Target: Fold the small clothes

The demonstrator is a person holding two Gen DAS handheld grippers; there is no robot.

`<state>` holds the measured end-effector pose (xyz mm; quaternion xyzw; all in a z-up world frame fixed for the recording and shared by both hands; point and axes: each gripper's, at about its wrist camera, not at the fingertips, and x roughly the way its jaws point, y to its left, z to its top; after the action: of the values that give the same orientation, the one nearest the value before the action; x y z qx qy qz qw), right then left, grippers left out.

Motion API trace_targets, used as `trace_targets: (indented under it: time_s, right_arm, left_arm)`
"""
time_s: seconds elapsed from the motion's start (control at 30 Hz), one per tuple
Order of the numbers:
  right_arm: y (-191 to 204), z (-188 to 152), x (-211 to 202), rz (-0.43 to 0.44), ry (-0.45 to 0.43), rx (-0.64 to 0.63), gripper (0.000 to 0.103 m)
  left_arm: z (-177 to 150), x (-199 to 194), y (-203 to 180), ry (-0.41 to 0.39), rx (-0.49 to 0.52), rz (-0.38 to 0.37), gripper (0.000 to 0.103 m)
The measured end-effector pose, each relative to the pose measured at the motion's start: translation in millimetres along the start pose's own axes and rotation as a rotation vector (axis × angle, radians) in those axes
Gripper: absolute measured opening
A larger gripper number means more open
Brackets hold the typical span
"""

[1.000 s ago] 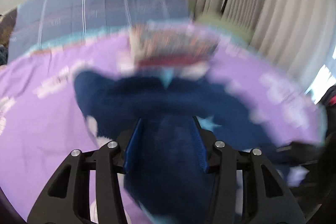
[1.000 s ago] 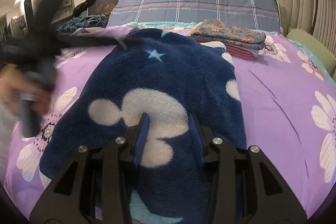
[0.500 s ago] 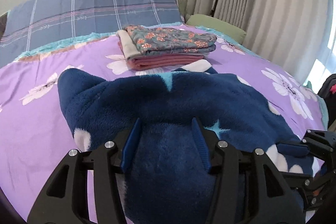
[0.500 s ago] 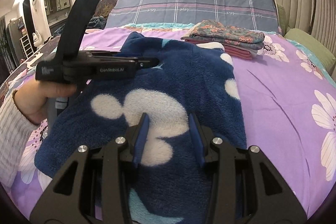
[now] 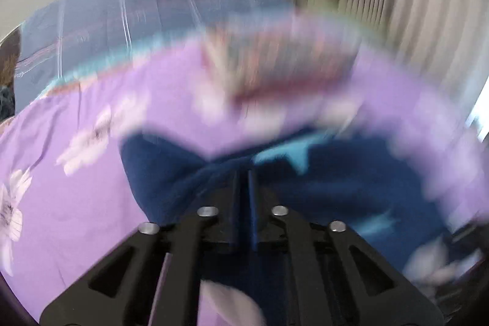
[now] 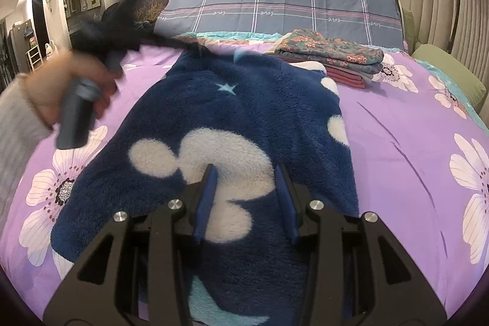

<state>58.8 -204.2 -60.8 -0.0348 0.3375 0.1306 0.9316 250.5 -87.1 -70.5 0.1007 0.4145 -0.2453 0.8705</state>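
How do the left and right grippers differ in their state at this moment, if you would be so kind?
The left gripper has its jaws shut, seemingly on a fold of the blue fleece; the right gripper is open, gripping nothing. The left view is motion-blurred; the right view is sharp. Both are over the fleece.

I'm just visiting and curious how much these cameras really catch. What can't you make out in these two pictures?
- Left wrist view: motion blur smears the stack of folded floral clothes; its pattern is unreadable.
- Left wrist view: whether the shut left claw pinches the fluffy navy garment is unclear.
- Right wrist view: the right claw and the frame's edge hide the garment's near end.
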Motion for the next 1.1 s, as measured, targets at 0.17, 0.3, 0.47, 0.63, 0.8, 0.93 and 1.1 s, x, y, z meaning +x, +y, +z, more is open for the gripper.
trace_targets:
  time_s: [0.17, 0.3, 0.47, 0.63, 0.8, 0.93, 1.1]
  right_arm:
    - [-1, 3, 2, 0.0, 0.014, -0.014, 0.04]
    - [-15, 32, -7, 0.061, 0.073, -0.002, 0.04]
    - [-41, 96, -2, 0.004, -0.035, 0.015, 0.04]
    - [-70, 86, 123, -0.029, 0.252, 0.076, 0.037]
    - [-77, 88, 120, -0.023, 0.228, 0.093, 0.037]
    - [-65, 95, 85, -0.094, 0.187, 0.055, 0.04]
    - [-54, 68, -16, 0.061, 0.04, 0.122, 0.048]
  left_arm:
    - [-8, 6, -2, -0.048, -0.057, -0.003, 0.002]
    - [-3, 1, -1, -0.016, -0.036, -0.015, 0.0]
    - [-2, 4, -5, 0.004, -0.018, 0.0, 0.0]
    - [-7, 9, 0, -0.014, -0.037, -0.011, 0.003]
    - [-5, 9, -6, -0.036, -0.038, 0.015, 0.003]
    - [-5, -23, -6, -0.069, -0.016, -0.015, 0.004]
    - [-38, -107, -28, -0.218, 0.006, -0.158, 0.012]
